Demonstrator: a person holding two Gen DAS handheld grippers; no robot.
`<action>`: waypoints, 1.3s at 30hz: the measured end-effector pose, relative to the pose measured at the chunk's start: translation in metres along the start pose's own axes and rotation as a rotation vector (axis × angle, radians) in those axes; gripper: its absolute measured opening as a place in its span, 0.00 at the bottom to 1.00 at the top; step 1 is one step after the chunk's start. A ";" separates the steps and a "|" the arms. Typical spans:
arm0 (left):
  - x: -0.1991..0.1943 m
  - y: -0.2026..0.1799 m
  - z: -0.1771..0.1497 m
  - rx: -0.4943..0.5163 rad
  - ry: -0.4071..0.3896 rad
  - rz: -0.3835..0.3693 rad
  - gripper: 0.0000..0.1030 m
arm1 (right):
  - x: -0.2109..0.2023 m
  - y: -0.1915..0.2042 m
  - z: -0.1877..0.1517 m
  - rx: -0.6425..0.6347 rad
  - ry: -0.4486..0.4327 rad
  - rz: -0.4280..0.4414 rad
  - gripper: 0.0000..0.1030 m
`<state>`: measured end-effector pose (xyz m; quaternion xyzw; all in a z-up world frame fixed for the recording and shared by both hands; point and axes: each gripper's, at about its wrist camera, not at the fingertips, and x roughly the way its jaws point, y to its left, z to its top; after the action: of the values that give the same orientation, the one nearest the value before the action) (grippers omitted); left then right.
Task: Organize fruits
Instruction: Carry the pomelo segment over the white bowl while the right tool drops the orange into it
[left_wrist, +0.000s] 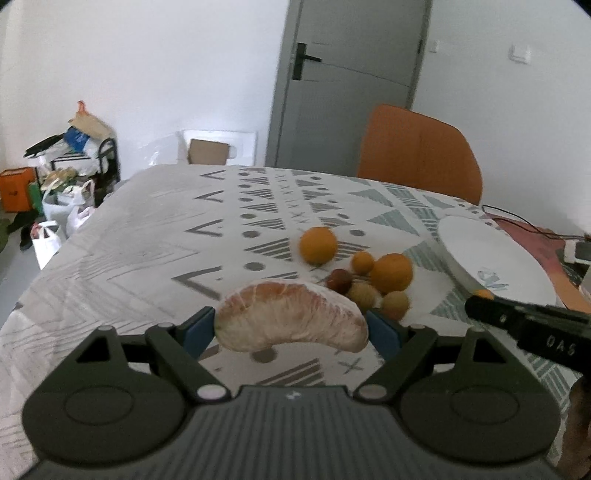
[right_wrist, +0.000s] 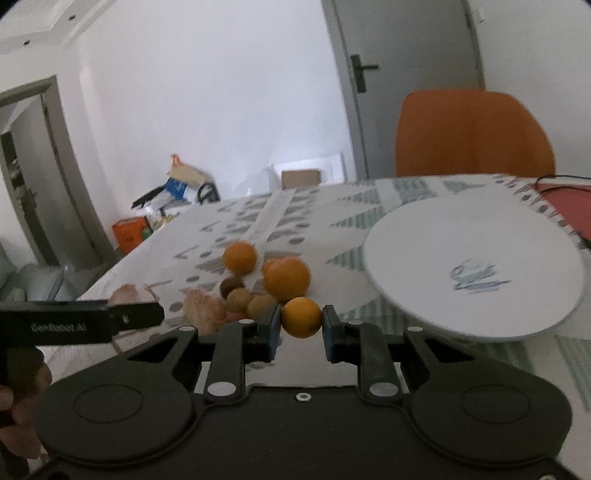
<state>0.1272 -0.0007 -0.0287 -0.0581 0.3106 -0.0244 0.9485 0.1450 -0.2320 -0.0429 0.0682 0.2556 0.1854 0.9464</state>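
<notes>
L gripper (left_wrist: 291, 328) clamped on pomelo segment (left_wrist: 291, 317), held above tablecloth (left_wrist: 129, 229). R gripper (right_wrist: 301, 325) clamped on small orange (right_wrist: 301, 316), w/ fruit pile (right_wrist: 258, 284) behind, white plate (right_wrist: 472, 266) to the right.

L gripper (left_wrist: 291, 326), lower centre of frame, jaws wide w/ pads pressing a held piece; R gripper (right_wrist: 301, 325), lower centre, jaws narrow, clamped.
</notes>
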 end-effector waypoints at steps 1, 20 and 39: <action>0.001 -0.004 0.001 0.008 -0.001 -0.005 0.84 | -0.004 -0.004 0.001 0.008 -0.011 -0.008 0.21; 0.020 -0.091 0.013 0.146 -0.009 -0.135 0.84 | -0.040 -0.080 -0.001 0.117 -0.078 -0.145 0.22; 0.043 -0.146 0.025 0.227 -0.014 -0.218 0.84 | -0.040 -0.114 -0.005 0.151 -0.090 -0.178 0.23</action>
<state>0.1749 -0.1469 -0.0155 0.0157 0.2909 -0.1619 0.9428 0.1466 -0.3522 -0.0541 0.1245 0.2313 0.0777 0.9618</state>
